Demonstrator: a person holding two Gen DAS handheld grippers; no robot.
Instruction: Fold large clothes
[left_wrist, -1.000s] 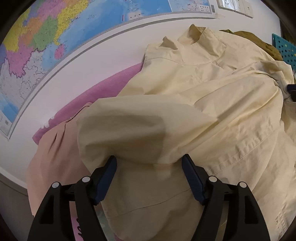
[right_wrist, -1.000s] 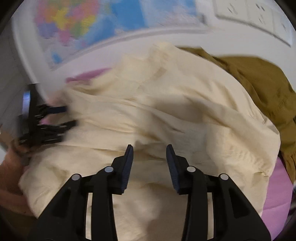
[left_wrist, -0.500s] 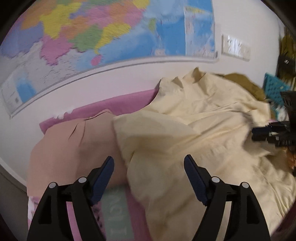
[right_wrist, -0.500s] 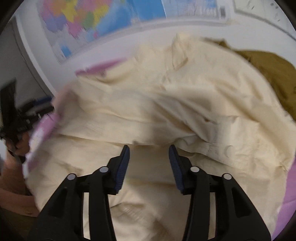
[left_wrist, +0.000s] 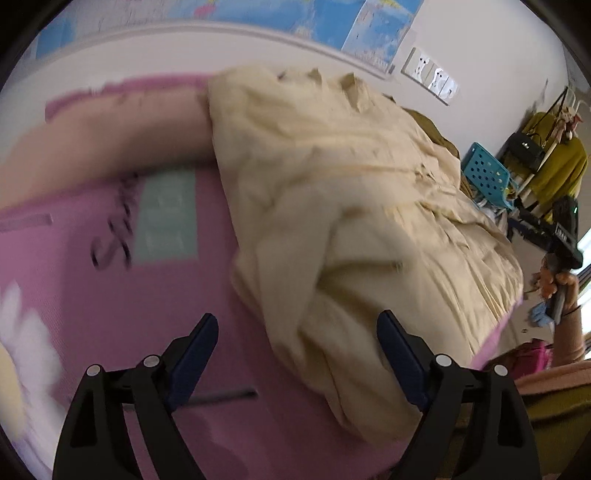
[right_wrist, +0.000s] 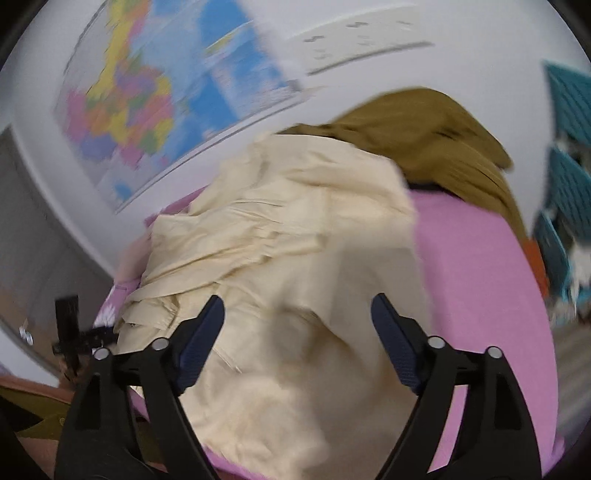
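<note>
A large cream shirt (left_wrist: 369, 206) lies crumpled on the pink mat (left_wrist: 129, 314), its collar toward the wall. My left gripper (left_wrist: 295, 321) hovers over the shirt's near left edge. Its jaws are opening, with nothing pinched between them. In the right wrist view the same cream shirt (right_wrist: 295, 258) fills the middle. My right gripper (right_wrist: 297, 301) hangs above it with jaws opening wide, and the pads press on no cloth. Each gripper shows in the other's view: the right gripper (left_wrist: 561, 236) at the far right, held by a hand, and the left gripper (right_wrist: 74, 332) at the far left.
A peach garment (left_wrist: 103, 144) lies at the mat's far left and an olive garment (right_wrist: 424, 136) behind the shirt by the wall. Turquoise perforated crates (left_wrist: 484, 173) and a clothes rack (left_wrist: 554, 162) stand to the right. A map (right_wrist: 147, 103) hangs on the wall.
The left gripper has pulled back and swung, so the printed pink mat now shows left of the shirt. The right gripper's jaws have spread from narrow to wide, and it has shifted right.
</note>
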